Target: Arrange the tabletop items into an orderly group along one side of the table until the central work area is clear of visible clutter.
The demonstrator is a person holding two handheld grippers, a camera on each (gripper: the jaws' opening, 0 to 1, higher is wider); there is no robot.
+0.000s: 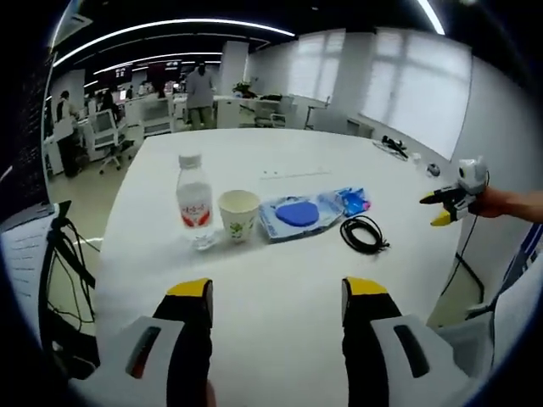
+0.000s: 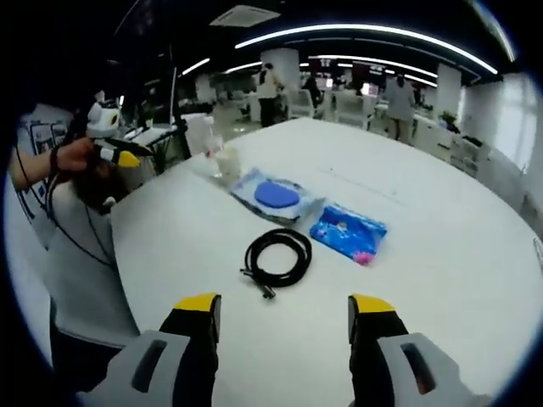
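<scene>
On the white table (image 1: 280, 339) stand a water bottle (image 1: 194, 199) with a red label and a paper cup (image 1: 238, 214). Beside them lie a clear bag holding a blue disc (image 1: 297, 214), a blue packet (image 1: 350, 202) and a coiled black cable (image 1: 363, 233). My left gripper (image 1: 277, 292) hovers open over the near table edge, short of the items. My right gripper (image 2: 285, 307) is open too, just short of the cable (image 2: 277, 254), with the packet (image 2: 348, 231) and the bag (image 2: 276, 197) beyond. Each gripper is hand-held at the table's side: right (image 1: 448, 203), left (image 2: 119, 154).
The cup (image 2: 227, 161) and bottle (image 2: 208, 136) stand near the table's far edge in the right gripper view. Small dark items (image 1: 394, 146) lie at the table's far right. A stand with cables (image 1: 68, 254) is on the floor at left. Office desks and people stand beyond.
</scene>
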